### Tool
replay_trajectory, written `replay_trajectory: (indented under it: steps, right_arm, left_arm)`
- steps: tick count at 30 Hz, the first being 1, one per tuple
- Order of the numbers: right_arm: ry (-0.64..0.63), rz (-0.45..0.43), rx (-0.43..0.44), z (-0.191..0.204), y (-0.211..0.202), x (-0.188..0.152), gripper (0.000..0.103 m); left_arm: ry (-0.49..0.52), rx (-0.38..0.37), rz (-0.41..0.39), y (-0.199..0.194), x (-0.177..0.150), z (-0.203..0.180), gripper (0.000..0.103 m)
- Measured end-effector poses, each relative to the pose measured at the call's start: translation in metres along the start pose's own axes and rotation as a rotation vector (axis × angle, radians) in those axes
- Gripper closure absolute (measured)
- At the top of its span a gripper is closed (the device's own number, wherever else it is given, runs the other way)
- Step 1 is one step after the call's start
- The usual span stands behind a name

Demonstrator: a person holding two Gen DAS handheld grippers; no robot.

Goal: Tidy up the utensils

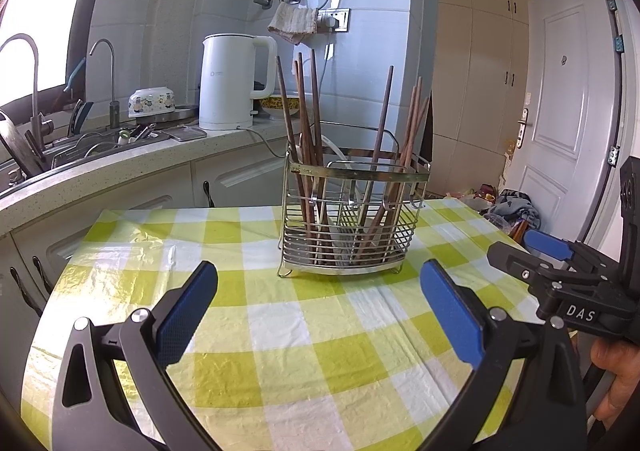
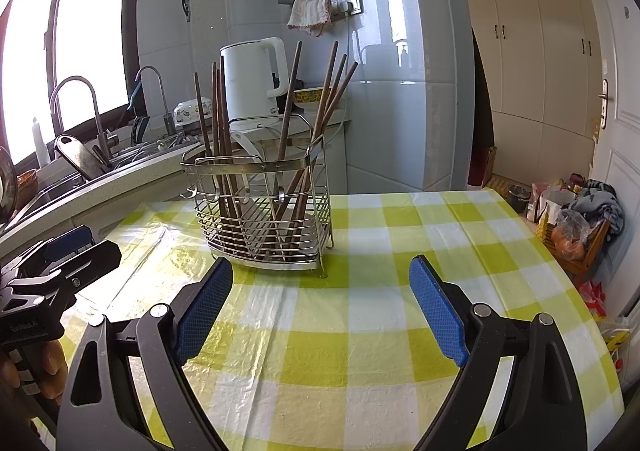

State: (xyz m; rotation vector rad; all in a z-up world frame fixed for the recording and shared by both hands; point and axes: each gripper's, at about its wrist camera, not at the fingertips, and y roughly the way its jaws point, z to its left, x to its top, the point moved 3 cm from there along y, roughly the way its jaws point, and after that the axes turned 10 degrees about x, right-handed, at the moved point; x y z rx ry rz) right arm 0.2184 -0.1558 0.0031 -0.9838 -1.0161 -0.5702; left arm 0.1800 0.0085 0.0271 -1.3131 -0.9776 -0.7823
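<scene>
A metal wire utensil holder (image 1: pixel 348 211) (image 2: pixel 264 211) stands on the green-and-white checked tablecloth (image 1: pixel 280 331) (image 2: pixel 360 311). Several brown wooden chopsticks (image 1: pixel 308 123) (image 2: pixel 218 111) stand upright in it, leaning left and right. A white spoon handle (image 2: pixel 246 143) also leans inside. My left gripper (image 1: pixel 318 275) is open just short of the holder, nothing between its blue pads. My right gripper (image 2: pixel 322 271) is open too, the holder slightly left of its line. Each gripper shows at the edge of the other's view, the right gripper (image 1: pixel 532 251) and the left gripper (image 2: pixel 80 247).
A kitchen counter (image 1: pixel 120 167) runs behind the table with a white kettle (image 1: pixel 232 83) (image 2: pixel 256 79), a sink (image 1: pixel 80 147), taps and bowls. Bags and clutter (image 2: pixel 576 219) lie on the floor at the right near a white door (image 1: pixel 560 111). A hand (image 1: pixel 616 371) holds the right gripper.
</scene>
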Motion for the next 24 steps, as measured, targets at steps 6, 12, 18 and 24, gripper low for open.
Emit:
replay_trajectory:
  steps: [6,12,18,24]
  right_arm:
    - [0.002,0.001,-0.001,-0.001,0.001,-0.001,0.019]
    - [0.004,-0.001,-0.003,-0.002,0.001,-0.001,0.019]
    - [0.006,0.001,-0.005,-0.004,0.0,-0.001,0.019]
    - [0.014,0.02,0.001,-0.01,0.001,-0.002,0.019]
  left_arm:
    - [0.001,0.008,-0.012,0.001,-0.002,0.002,0.005]
    - [-0.001,0.001,-0.002,0.002,-0.002,0.004,0.005]
    - [0.018,-0.012,0.007,0.002,-0.002,0.001,0.005]
    - [-0.014,-0.028,0.079,0.01,-0.007,0.015,0.005]
